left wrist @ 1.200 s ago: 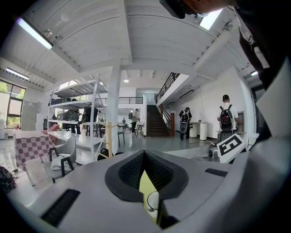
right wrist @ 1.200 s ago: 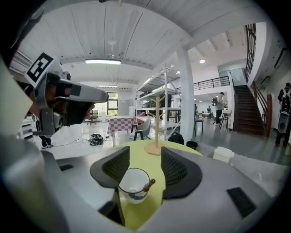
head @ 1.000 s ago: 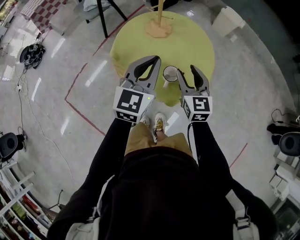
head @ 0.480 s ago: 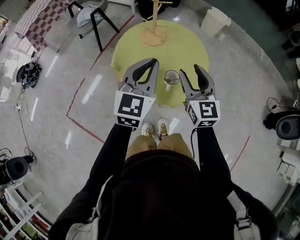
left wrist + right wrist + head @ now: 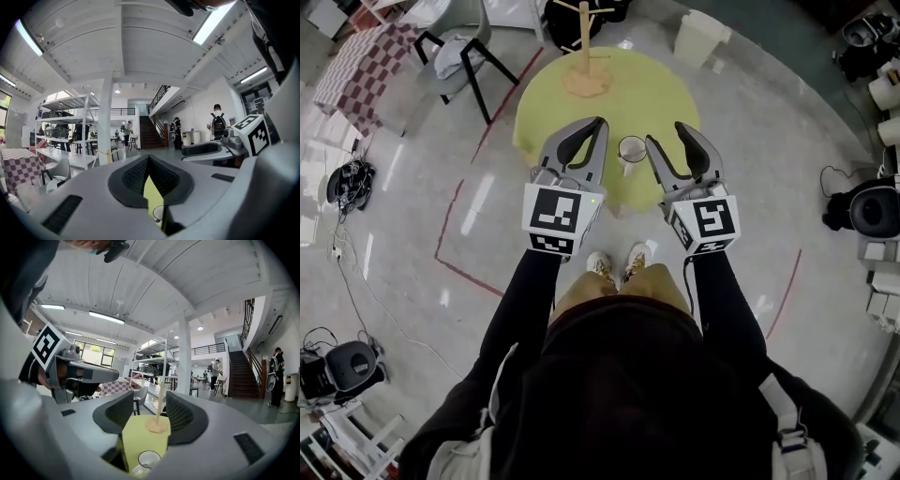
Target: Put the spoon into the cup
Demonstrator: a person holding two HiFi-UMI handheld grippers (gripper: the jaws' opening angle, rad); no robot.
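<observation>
Cup (image 5: 631, 149): white, upright, mouth open, on the round yellow-green tabletop (image 5: 656, 89). It sits between the two grippers, just beside the right gripper's inner finger and a little ahead-right of the left gripper's tips. In the right gripper view the cup (image 5: 149, 459) shows low in the gap between the jaws. In the left gripper view only a sliver of it (image 5: 157, 213) shows through the wedge. Spoon: cannot be made out in any view.

Markings: each gripper's cube carries black-and-white square marker patterns.

Left gripper (image 5: 601, 123): jaws together at the tips, nothing between them (image 5: 148, 159). A thin strip of tabletop (image 5: 151, 194) shows below where the pads meet.

Right gripper (image 5: 664, 134): jaws apart, holding and touching nothing (image 5: 149, 411).

Beyond both grippers, at the tabletop's far side, a wooden peg stand (image 5: 584, 52) rises from a round base (image 5: 157, 425). Off to the left gripper's far left are a black-legged chair (image 5: 455, 52) and a checkered cloth (image 5: 358, 67).
</observation>
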